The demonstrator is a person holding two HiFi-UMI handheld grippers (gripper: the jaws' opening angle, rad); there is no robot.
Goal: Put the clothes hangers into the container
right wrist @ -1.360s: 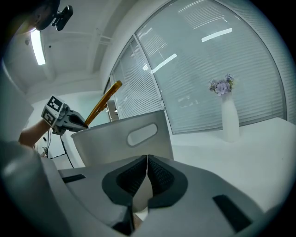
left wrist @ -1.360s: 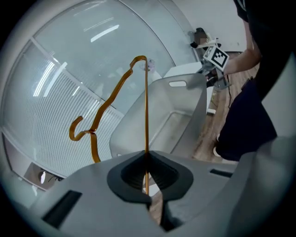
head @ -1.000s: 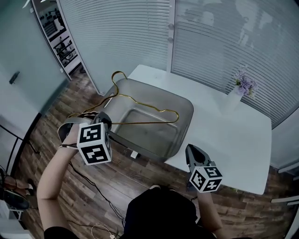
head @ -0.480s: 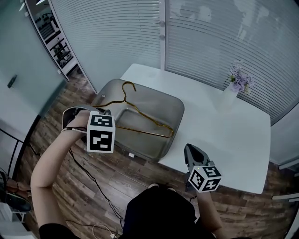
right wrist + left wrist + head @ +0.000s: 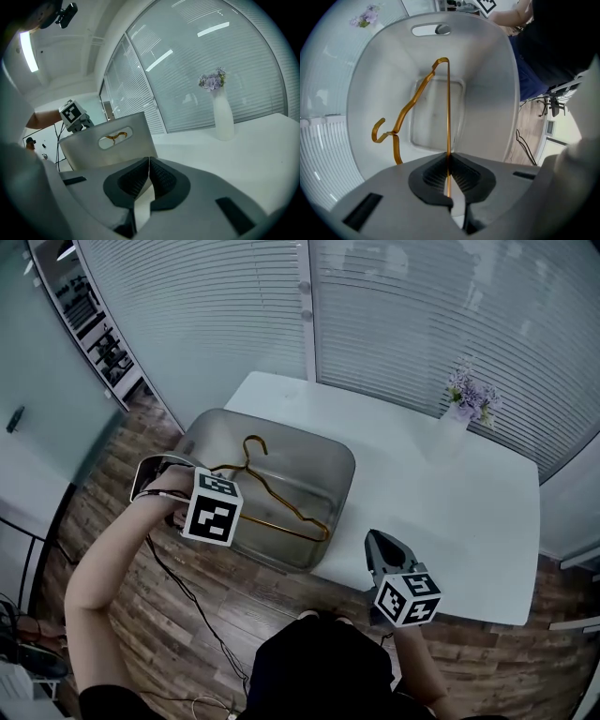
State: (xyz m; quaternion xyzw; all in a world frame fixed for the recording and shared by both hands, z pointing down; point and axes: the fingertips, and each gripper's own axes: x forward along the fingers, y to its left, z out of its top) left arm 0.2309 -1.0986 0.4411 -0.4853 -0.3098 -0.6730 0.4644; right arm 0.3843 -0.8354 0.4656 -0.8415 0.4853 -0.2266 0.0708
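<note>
A gold wire clothes hanger (image 5: 281,507) hangs inside the grey plastic container (image 5: 333,451) at the left end of the white table. My left gripper (image 5: 192,488) is at the container's near-left rim, pointing steeply down. In the left gripper view its jaws (image 5: 448,171) are shut on the hanger's straight wire (image 5: 448,108), with the hook (image 5: 379,133) low against the tub wall (image 5: 487,93). My right gripper (image 5: 382,549) hovers over the table's front edge, shut and holding nothing (image 5: 149,176). The container (image 5: 89,150) shows ahead of it.
A white vase with purple flowers (image 5: 450,427) stands at the table's back right, also seen as the vase (image 5: 222,117) in the right gripper view. Window blinds run behind the table (image 5: 422,493). Wooden floor and cables lie to the left.
My left gripper has dropped and tilted downward, taking the hanger from above the container's rim to inside it. The right gripper has shifted slightly and stays shut.
</note>
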